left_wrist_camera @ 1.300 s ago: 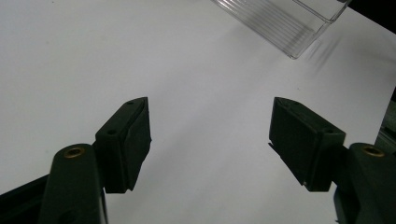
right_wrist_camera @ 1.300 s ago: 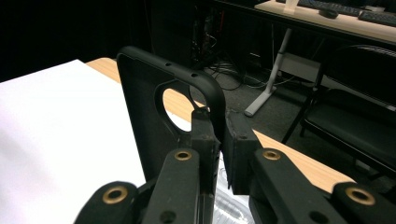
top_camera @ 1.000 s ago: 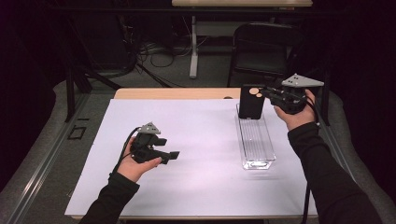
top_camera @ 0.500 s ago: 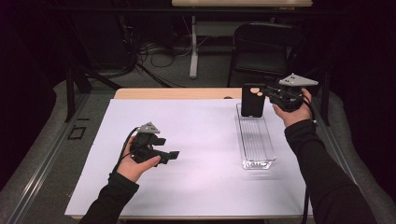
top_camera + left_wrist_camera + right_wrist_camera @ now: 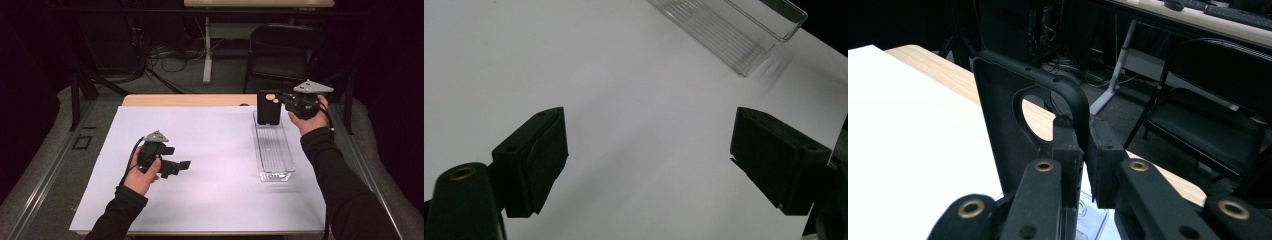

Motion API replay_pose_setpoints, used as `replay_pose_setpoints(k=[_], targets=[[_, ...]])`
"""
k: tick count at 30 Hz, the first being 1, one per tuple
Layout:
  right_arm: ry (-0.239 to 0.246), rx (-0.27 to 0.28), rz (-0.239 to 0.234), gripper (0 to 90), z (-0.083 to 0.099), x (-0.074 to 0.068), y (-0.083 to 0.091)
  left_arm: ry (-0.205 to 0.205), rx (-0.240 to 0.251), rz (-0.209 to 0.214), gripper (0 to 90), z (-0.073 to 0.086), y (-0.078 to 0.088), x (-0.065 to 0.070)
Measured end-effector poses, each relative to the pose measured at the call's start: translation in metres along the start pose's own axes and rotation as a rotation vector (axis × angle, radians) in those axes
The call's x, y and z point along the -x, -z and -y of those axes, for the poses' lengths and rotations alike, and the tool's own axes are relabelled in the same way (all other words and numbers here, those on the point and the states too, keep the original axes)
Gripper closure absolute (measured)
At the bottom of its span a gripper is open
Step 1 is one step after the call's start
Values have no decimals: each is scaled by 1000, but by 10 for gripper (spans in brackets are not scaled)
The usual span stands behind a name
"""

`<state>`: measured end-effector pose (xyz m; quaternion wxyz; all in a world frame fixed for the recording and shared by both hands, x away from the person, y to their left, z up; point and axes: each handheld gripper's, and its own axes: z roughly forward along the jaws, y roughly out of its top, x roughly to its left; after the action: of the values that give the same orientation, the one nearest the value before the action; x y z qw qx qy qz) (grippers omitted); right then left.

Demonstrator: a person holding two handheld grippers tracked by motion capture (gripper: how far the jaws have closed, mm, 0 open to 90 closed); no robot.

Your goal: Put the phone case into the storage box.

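The white table sheet [image 5: 210,190] lies broad and bare around the left gripper [image 5: 181,166], whose jaws have just been opening, nothing between them. Over the far end of the clear tray [image 5: 274,150], the right gripper [image 5: 284,98] pinches the upright black phone case [image 5: 269,107] by its edge.

The left gripper [image 5: 649,165] has its fingers [image 5: 531,160] spread, empty, over white table [image 5: 614,75] near a clear tray [image 5: 744,30].

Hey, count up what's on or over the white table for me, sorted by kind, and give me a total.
Black phone case, held upright by the right gripper: 1
Clear plastic tray: 1
Handheld grippers, with the left gripper open: 2
Total: 4
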<state>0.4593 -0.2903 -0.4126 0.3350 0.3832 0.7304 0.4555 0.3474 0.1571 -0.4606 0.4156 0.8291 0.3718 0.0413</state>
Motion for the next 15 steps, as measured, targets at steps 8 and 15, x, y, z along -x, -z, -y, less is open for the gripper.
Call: replay_pose_setpoints(k=[8,15], targets=[[10,-10,3,844,3,-2,-11,-14,-6,-4,120,2,1,-1],[10,-10,11,844,5,-3,-17,-20,-8,-5,98,4,0,-1]])
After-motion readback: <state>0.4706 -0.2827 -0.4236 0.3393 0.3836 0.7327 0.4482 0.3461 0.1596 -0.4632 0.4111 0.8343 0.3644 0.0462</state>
